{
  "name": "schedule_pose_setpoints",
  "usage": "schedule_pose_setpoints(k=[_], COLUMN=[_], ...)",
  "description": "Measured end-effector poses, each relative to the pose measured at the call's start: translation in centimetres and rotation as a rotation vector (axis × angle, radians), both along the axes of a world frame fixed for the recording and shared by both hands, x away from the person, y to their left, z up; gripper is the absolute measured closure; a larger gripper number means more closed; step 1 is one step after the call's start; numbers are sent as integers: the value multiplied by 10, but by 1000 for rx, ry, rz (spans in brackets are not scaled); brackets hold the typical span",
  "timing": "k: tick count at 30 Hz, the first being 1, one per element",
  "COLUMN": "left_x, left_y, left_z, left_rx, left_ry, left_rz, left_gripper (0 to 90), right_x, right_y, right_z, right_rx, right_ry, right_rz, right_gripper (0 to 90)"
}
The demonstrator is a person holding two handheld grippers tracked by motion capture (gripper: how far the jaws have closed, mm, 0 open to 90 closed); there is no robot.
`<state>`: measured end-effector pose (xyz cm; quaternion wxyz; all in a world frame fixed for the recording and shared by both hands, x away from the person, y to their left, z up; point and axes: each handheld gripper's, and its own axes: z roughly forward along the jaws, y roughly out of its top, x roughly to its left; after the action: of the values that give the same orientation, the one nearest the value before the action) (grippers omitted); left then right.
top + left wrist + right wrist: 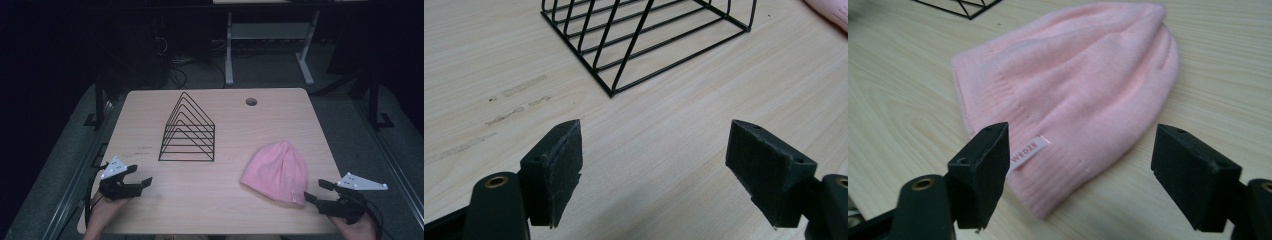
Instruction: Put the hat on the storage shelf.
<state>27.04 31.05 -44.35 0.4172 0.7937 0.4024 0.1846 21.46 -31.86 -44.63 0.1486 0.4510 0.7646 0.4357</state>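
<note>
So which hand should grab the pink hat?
Probably the right. The right gripper sits just beside the pink hat, jaws open and facing its ribbed brim. The left gripper is across the table, nearer the wire rack.

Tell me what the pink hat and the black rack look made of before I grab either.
The pink hat looks like soft knit fabric, matte and slightly fuzzy, with a ribbed brim and a small sewn label. The black rack looks like thin metal wire with a dark, probably painted coating: straight rigid rods bent into triangles. Neither can be confirmed by look alone.
</note>
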Motion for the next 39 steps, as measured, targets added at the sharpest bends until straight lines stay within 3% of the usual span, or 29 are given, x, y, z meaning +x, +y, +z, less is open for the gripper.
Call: schedule_pose_setpoints(k=[8,12,18,22,25,31,39], left_x=[0,-1,-1,-1,-2,-1,-1], left_y=[0,2,7,6,6,8,4], left_z=[0,1,1,1,2,2,1], left_rx=[1,-2,-7,1,14,-20,-9], left_ry=[5,-19,-19,-21,-29,-24,-17], left_rz=[-3,11,29,26,20,25,17], left_gripper=[223,224,224,224,225,225,225], right_x=[7,16,41,58,73,97,123], right_y=[12,20,27,31,31,26,25], right_z=[11,18,26,32,35,38,30], right_rx=[-18,-30,-1,-10,-25,-38,-60], right_ry=[-2,6,37,31,54,104,160], right_rz=[38,69,102,118,126,117,119], right_gripper=[204,202,200,198,195,201,208])
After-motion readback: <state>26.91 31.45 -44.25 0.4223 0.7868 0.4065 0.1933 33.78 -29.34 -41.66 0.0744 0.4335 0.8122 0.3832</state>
